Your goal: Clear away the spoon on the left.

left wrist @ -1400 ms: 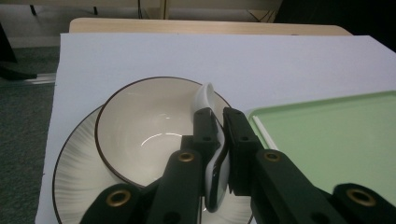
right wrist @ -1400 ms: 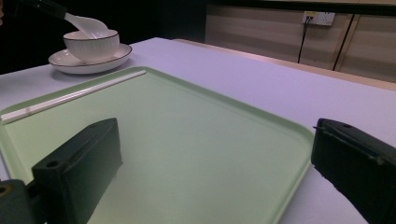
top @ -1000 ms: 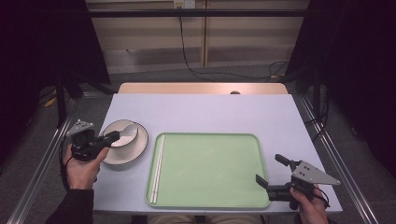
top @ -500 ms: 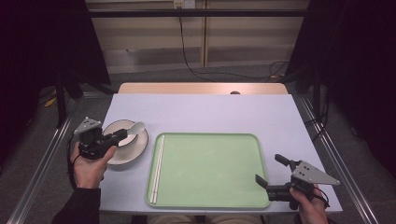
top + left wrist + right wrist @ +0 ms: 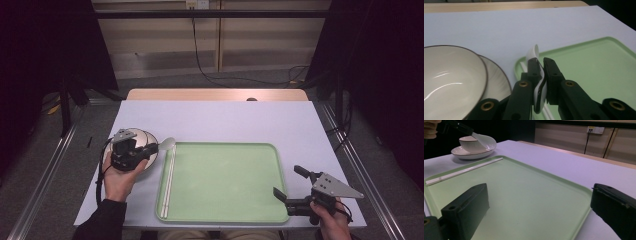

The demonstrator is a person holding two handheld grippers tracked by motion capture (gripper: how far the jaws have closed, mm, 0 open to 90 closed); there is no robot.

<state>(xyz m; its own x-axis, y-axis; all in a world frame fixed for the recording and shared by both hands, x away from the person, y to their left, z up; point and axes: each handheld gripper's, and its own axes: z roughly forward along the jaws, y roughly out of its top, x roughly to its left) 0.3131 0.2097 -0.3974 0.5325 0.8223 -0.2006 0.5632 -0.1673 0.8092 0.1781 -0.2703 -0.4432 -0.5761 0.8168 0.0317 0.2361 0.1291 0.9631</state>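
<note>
Since the earlier frame, the left gripper has carried the white ceramic soup spoon rightward off the dishes, so the spoon's bowl now hangs just past the near-left corner region of the pale green plastic tray. Its jaws are clamped on the spoon's handle; the left gripper view shows that handle pinched edge-on between them, with the spoon's tip rising beyond the fingertips. From above, the hand and gripper body hide most of the white brown-rimmed bowl and the matching plate beneath it, whereas the left gripper view shows the bowl sitting on the plate, both cut off at the frame's edge. A pair of white chopsticks lies along the tray's left inner edge.

At the tray's near-right corner, the right gripper has not moved; its jaws stand wide apart with nothing between them. The right gripper view looks across the tray to the chopsticks, the stacked dishes and the spoon far off.
</note>
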